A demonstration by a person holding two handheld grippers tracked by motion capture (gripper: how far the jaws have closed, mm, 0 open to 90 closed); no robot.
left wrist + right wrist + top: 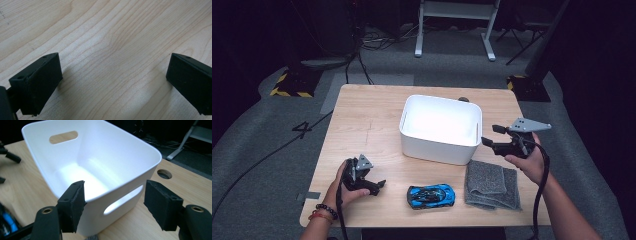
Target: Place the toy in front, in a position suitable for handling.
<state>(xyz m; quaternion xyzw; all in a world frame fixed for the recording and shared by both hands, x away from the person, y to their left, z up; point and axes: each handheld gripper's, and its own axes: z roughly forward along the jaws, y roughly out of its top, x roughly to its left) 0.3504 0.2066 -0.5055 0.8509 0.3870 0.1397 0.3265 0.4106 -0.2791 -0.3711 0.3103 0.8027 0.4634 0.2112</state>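
White bin stood at table centre, empty, handle slot faced toward right gripper. Right gripper held raised just beside bin's right wall, jaws spread, nothing between pads. Left gripper rested low on bare wood, jaws wide apart, nothing held. Blue toy car and grey cloth laid near front edge, untouched. Risk judged: bin rim could be clipped by right jaws, bin shoved or tipped; car could be rolled off edge if nudged.

Glossy white plastic bin, pale wood table
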